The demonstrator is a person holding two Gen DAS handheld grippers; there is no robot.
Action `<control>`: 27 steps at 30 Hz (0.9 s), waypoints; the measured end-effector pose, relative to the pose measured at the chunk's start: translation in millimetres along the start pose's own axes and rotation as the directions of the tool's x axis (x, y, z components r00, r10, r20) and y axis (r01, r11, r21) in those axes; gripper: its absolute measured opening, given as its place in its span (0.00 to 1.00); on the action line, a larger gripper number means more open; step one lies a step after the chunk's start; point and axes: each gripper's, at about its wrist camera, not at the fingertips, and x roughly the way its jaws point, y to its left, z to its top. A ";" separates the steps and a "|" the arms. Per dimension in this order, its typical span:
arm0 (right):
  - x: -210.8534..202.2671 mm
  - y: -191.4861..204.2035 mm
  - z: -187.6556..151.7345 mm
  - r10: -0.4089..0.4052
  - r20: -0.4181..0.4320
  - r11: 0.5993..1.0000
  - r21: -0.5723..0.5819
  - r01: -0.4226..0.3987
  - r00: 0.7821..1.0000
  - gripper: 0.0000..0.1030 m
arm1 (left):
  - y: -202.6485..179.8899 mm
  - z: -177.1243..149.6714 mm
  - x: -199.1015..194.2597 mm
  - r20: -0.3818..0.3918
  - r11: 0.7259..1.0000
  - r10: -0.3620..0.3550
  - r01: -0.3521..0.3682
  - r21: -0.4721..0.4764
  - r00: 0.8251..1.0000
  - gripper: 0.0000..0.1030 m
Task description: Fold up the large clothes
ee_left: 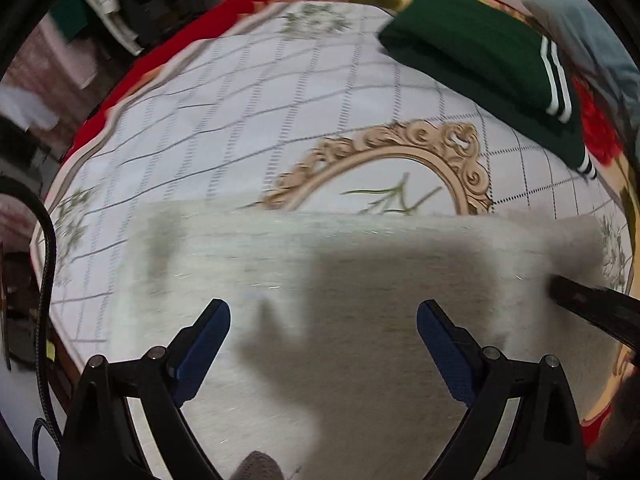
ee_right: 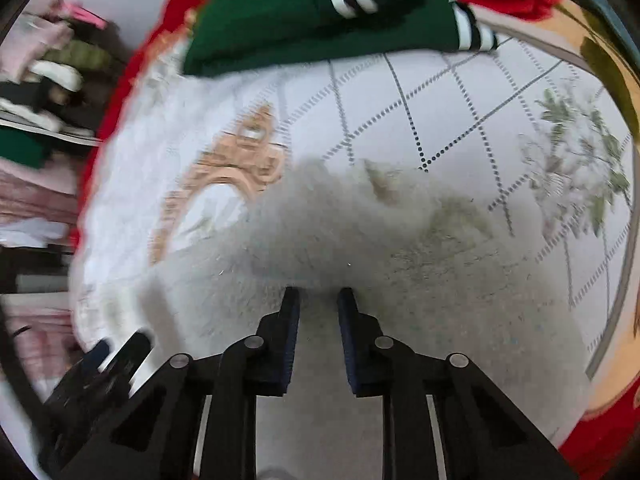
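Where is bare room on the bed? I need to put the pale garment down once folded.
Free: the checked sheet between the pale garment and the red blanket edge. Crowded: the far corner, where the folded green garment lies.

Green sweater point(ee_left: 476, 56) — white-striped cuffs
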 end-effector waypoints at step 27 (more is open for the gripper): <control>-47.2 -187.9 -129.8 0.155 0.126 0.887 0.419 -0.195 0.980 0.73 | -35.3 -34.0 40.4 -0.108 0.999 0.018 -0.014 0.042 0.994 0.99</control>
